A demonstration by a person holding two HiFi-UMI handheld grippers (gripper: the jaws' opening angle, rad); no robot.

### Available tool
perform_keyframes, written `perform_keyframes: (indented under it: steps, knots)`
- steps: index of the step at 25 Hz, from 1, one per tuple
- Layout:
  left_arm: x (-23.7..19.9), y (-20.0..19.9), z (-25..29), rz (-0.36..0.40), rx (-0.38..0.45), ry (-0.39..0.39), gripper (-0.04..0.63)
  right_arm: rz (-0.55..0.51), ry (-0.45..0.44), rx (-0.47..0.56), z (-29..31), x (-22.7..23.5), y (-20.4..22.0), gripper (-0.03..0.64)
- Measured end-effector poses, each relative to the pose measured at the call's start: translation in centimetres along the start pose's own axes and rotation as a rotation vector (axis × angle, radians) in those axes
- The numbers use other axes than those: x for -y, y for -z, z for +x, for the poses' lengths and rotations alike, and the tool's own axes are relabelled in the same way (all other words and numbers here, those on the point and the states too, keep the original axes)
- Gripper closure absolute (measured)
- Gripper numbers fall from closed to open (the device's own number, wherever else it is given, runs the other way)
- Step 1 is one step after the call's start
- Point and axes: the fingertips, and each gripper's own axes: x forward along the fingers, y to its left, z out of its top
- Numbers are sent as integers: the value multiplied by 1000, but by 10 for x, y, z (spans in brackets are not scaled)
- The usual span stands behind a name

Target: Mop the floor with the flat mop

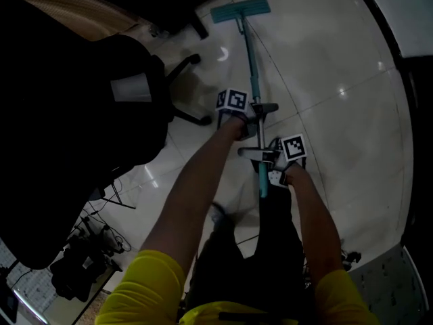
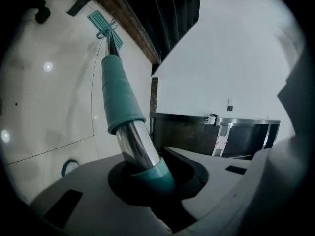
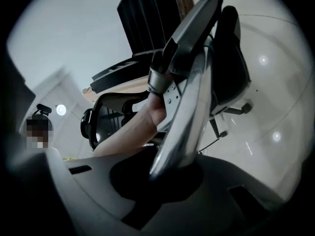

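The flat mop lies out ahead of me on glossy white floor tiles (image 1: 331, 66). Its teal head (image 1: 240, 9) rests flat on the floor at the top of the head view, and the long handle (image 1: 253, 66) runs back toward me. My left gripper (image 1: 262, 108) is shut on the handle farther up the shaft. My right gripper (image 1: 258, 153) is shut on it close to the teal end grip (image 1: 262, 181). In the left gripper view the shaft's chrome part (image 2: 140, 144) passes between the jaws of the left gripper (image 2: 150, 176), with the mop head (image 2: 104, 27) far off. The right gripper (image 3: 165, 168) clamps the shiny handle (image 3: 184, 117).
A black office chair (image 1: 81, 107) stands at the left, its wheeled base (image 1: 193, 117) reaching close to the mop handle. Cables and dark gear (image 1: 84, 252) lie at the lower left. A dark border (image 1: 409, 127) runs along the right. A wall and steel-framed cabinet (image 2: 236, 132) stand beyond.
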Motion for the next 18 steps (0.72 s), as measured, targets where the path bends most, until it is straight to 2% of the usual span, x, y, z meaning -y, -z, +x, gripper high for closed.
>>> perform_keyframes:
  steps: [2, 4, 5, 8, 10, 11, 12, 14, 16, 18]
  knots:
    - [2, 16, -5, 3, -16, 11, 522, 5, -46, -23, 9, -14, 19, 590]
    - [6, 72, -12, -48, -33, 22, 544, 62, -77, -74, 10, -33, 78, 592]
    - [11, 112, -15, -94, -43, 21, 581, 112, -73, -94, 7, -44, 117, 592]
    - [41, 228, -27, -195, -79, 34, 588, 236, 5, -95, -12, -74, 224, 593]
    - [66, 273, -28, -289, -63, 113, 586, 235, 53, -86, -20, -84, 261, 594]
    - [75, 279, -26, -341, -46, 165, 581, 217, 56, -76, -22, -85, 264, 592]
    - [75, 277, -24, -372, -39, 184, 581, 201, 40, -58, -23, -83, 258, 586]
    - [66, 253, -17, -382, -64, 152, 578, 173, 11, -26, -25, -70, 228, 592]
    - [59, 200, -6, -352, -88, 159, 572, 115, 27, -12, -27, -48, 174, 594]
    - [47, 129, 3, -282, -89, 176, 572, 38, 55, -9, -26, -23, 106, 595]
